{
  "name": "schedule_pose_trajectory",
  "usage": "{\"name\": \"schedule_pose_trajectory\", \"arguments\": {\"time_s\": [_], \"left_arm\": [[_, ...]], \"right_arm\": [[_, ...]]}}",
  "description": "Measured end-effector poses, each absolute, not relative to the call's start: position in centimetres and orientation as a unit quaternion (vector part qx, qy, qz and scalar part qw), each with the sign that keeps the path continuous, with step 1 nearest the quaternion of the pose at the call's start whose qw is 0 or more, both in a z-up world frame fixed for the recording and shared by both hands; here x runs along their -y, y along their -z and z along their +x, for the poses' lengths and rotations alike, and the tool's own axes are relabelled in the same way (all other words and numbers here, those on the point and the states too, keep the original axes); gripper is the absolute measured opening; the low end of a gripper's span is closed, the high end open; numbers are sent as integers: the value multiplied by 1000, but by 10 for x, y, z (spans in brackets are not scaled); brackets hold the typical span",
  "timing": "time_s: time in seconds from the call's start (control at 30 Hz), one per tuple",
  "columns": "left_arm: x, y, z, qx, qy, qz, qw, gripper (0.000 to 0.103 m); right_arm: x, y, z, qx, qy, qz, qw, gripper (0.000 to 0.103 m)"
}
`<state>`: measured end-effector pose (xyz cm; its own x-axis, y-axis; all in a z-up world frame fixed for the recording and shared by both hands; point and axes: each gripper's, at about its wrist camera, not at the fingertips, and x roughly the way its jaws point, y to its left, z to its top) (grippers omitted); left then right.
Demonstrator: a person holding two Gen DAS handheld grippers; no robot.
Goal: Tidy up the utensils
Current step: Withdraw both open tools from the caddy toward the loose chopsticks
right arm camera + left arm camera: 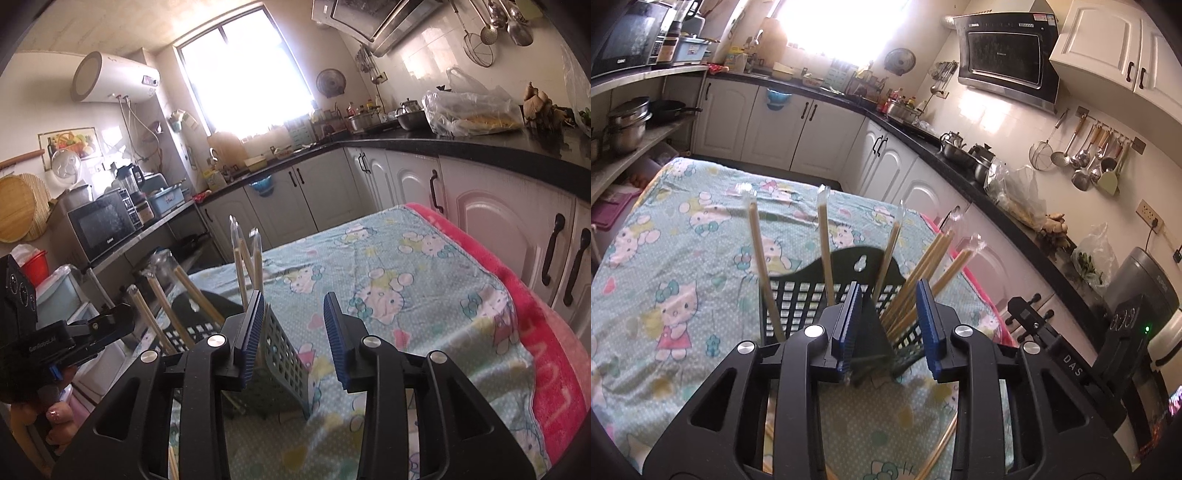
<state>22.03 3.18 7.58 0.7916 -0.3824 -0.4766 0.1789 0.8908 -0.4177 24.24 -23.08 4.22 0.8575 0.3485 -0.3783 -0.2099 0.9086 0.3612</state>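
A dark green lattice utensil basket [798, 306] stands on the Hello Kitty tablecloth [683, 258], holding several plastic-wrapped wooden chopsticks [827, 243] that lean out at angles. My left gripper [892, 321] is open and empty, its blue pads just before the basket's near corner. In the right wrist view the basket [284, 354] stands just left of centre with chopsticks [243, 266] sticking up. My right gripper [295, 332] is open and empty, its left pad beside the basket wall. More chopsticks [938, 450] lie on the cloth under the left gripper.
White cabinets [827, 125] and a black counter [960, 173] with pots and bags run along the right and back. Shelves with pots [628, 125] and a microwave [103, 225] stand left. A pink towel [546, 354] covers the table's right edge. The other gripper [44, 339] appears at far left.
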Motion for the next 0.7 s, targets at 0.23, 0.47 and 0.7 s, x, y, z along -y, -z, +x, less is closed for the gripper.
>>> {"name": "schedule_pose_trajectory", "arguments": {"time_s": [0.23, 0.47, 0.7], "left_arm": [[-34, -61, 210, -299, 153, -189, 923, 47], [-37, -53, 199, -306, 145, -186, 922, 64], [-42, -48, 188, -307, 135, -185, 924, 84]], "right_arm": [[229, -31, 234, -243, -152, 146, 947, 38], [227, -23, 224, -261, -159, 137, 942, 46], [223, -21, 216, -269, -170, 128, 939, 54]]}}
